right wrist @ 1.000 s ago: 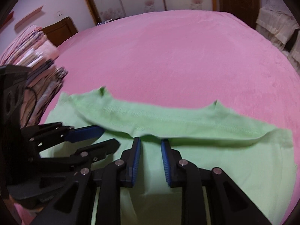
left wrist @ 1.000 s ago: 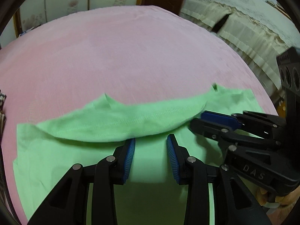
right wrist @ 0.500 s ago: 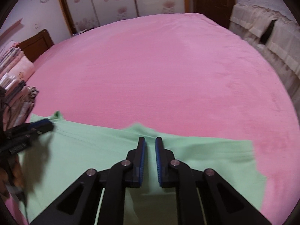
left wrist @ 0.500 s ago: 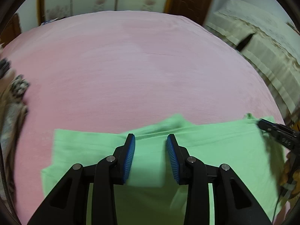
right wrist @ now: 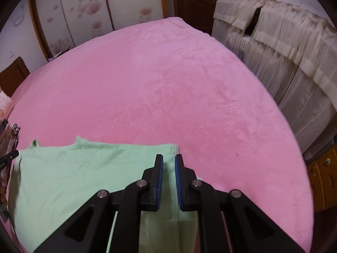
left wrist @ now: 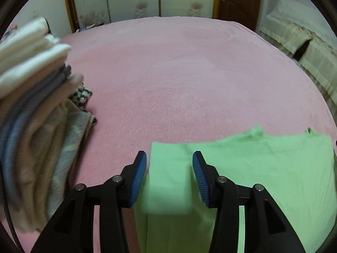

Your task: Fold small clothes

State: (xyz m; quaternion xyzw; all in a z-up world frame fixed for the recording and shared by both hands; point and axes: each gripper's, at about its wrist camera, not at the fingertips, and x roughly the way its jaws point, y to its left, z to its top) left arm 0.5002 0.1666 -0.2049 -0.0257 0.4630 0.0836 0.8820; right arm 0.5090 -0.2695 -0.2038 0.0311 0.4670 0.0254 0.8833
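A light green garment [left wrist: 263,168] lies flat on the pink bed cover [left wrist: 179,73], folded into a wide band. My left gripper [left wrist: 169,158] hovers over its left end. The jaws are opening and stand wide, with the cloth's edge below the gap and neither pad pressing on it. In the right wrist view the garment [right wrist: 84,175] stretches leftward. My right gripper [right wrist: 168,158] is over its right end with the jaws only a narrow slit apart. Green cloth shows through the slit, and I see nothing pinched. The left gripper's tip [right wrist: 8,158] pokes in at the far left.
A tall stack of folded clothes [left wrist: 35,116] stands on the bed left of the garment, close to my left gripper. Cream-covered furniture [right wrist: 284,52] runs along the bed's right side, with a wooden cabinet [right wrist: 322,179] below it. Pink cover [right wrist: 168,84] stretches beyond the garment.
The lifted green fold has come down flat. Both grippers have slid apart to the garment's opposite ends. The left jaws have widened, the right jaws have narrowed.
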